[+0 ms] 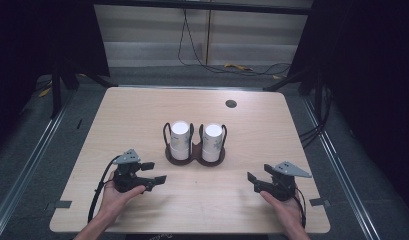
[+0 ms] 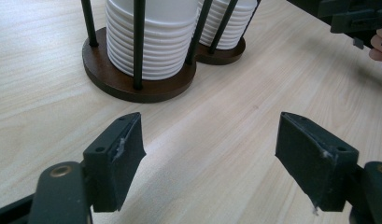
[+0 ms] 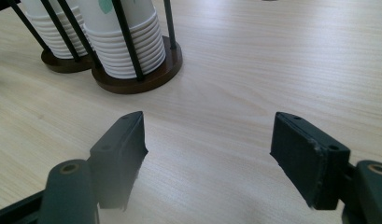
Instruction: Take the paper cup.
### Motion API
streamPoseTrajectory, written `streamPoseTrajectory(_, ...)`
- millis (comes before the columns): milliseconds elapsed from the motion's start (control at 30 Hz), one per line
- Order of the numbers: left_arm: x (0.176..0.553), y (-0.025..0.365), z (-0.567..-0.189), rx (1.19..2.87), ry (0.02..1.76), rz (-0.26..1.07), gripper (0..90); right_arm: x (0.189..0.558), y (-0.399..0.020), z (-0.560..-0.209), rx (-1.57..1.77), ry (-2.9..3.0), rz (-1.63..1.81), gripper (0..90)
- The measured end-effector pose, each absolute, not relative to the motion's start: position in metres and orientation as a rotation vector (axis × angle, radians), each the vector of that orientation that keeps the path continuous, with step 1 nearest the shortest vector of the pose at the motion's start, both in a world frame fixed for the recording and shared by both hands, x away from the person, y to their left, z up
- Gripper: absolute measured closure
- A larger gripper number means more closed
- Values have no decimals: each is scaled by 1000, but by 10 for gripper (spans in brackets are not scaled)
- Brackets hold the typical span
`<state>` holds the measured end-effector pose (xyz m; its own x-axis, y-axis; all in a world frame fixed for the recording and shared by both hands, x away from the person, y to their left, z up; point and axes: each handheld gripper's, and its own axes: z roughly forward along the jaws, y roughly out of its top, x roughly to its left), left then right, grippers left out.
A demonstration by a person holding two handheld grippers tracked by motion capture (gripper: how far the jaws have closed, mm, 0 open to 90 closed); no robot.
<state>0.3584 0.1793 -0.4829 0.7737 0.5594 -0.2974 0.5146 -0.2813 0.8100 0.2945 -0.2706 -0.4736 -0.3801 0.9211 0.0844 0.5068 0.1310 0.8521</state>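
Two stacks of white paper cups, the left stack [image 1: 180, 140] and the right stack [image 1: 212, 141], stand upside down in a dark wooden holder [image 1: 194, 157] with black wire posts at the table's middle. My left gripper [image 1: 153, 173] rests in a hand at the front left, jaws open and bare, aimed toward the holder. In the left gripper view the nearer stack [image 2: 153, 37] rises just beyond the jaws. My right gripper [image 1: 253, 181] sits in a hand at the front right, open, nothing between its pads. In the right gripper view the closer stack [image 3: 125, 39] stands to the upper left.
The light wooden table [image 1: 142, 115] has a round cable hole [image 1: 231, 104] at the back right. Black stands and cables lie on the floor behind and beside the table. Bare wood stretches between each gripper and the holder.
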Motion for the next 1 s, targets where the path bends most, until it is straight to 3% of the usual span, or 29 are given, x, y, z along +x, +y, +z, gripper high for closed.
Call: streamPoseTrajectory(1000,363,175,-478,1944,803,43,232,295,-267,-474,1363,2035,1212,297)
